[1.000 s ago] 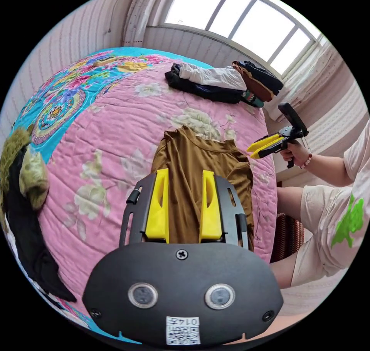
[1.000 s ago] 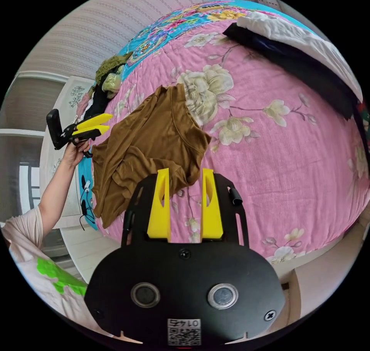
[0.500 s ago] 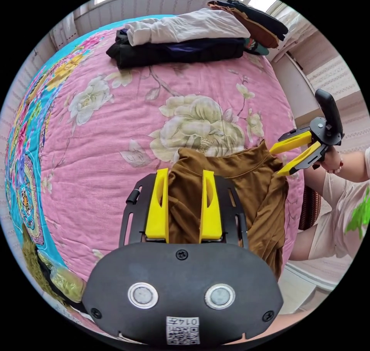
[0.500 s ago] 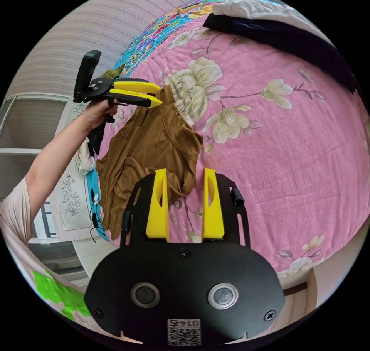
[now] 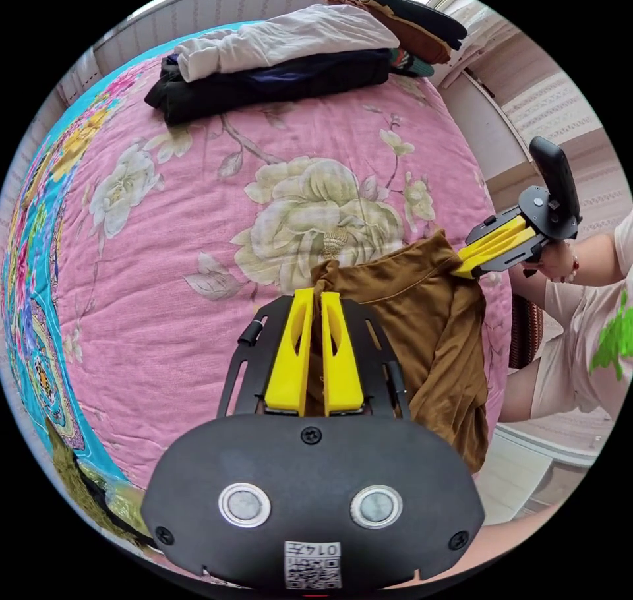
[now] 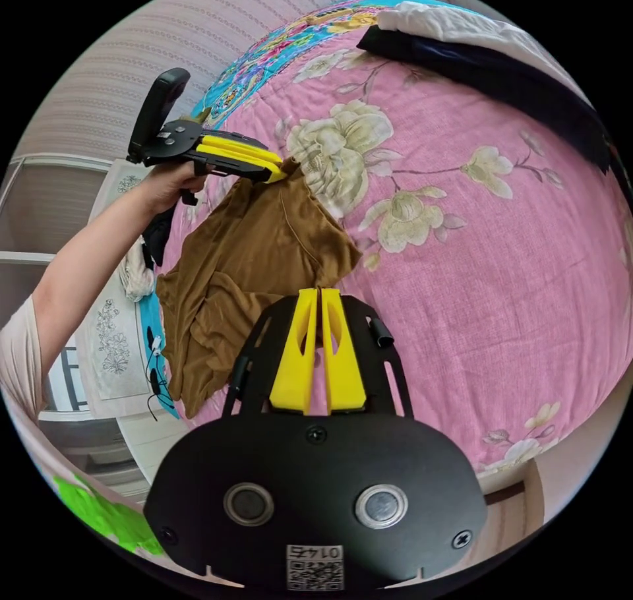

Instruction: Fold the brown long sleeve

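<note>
Brown long sleeve (image 5: 409, 316): we pinch its shoulders, left gripper (image 5: 315, 297) and right gripper (image 6: 320, 295) both clamped. Next we lift and spread it flat.

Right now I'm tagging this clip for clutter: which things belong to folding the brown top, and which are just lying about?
Part of the job:
brown long sleeve
left gripper, shut on it
right gripper, shut on it
pink floral quilt under it

Lying about:
stack of folded clothes
dark and green clothes at the quilt's edge
</note>
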